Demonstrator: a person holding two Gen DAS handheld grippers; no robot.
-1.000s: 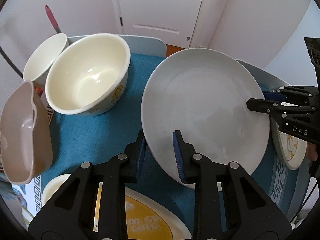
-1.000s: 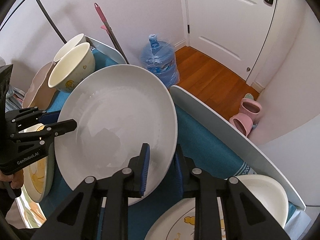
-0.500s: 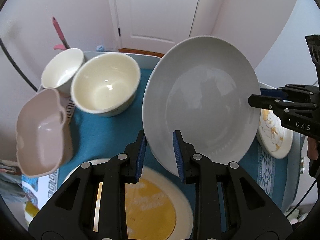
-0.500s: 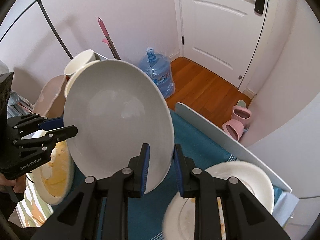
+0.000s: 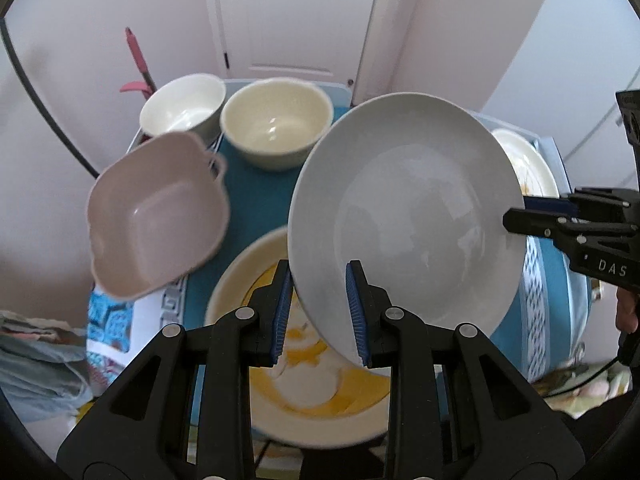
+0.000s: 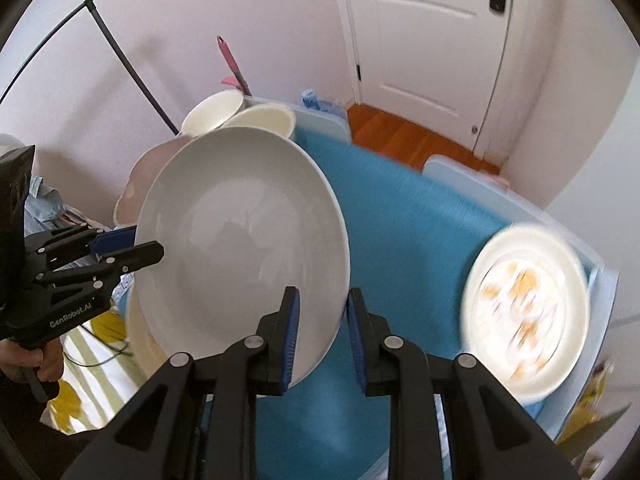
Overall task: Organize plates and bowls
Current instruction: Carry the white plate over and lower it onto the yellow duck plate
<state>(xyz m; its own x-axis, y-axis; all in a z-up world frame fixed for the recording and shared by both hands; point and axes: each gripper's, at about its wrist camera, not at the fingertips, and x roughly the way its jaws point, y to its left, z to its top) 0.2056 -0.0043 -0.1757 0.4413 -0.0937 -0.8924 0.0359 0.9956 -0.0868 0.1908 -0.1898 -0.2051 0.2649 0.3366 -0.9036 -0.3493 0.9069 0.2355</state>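
A large plain white plate point(image 5: 408, 216) is held in the air above the blue table, tilted, by both grippers. My left gripper point(image 5: 320, 312) is shut on its near rim; my right gripper point(image 6: 320, 324) is shut on the opposite rim of the same plate point(image 6: 240, 232). The right gripper also shows at the right in the left wrist view point(image 5: 516, 216), and the left gripper shows at the left in the right wrist view point(image 6: 132, 248). Under the plate lies a yellow-patterned plate point(image 5: 312, 412). Another patterned plate point(image 6: 528, 312) lies at the table's right end.
A cream bowl point(image 5: 276, 124), a white bowl point(image 5: 180, 104) and a pink handled dish point(image 5: 156, 216) stand at the table's far left. A blue mat point(image 6: 400, 208) covers the table. A door point(image 6: 432, 32), a pink-handled mop point(image 6: 232, 60) and wood floor lie beyond.
Both grippers have lifted the white plate higher off the table and over the yellow-patterned plate. The table and the other dishes now look further below.
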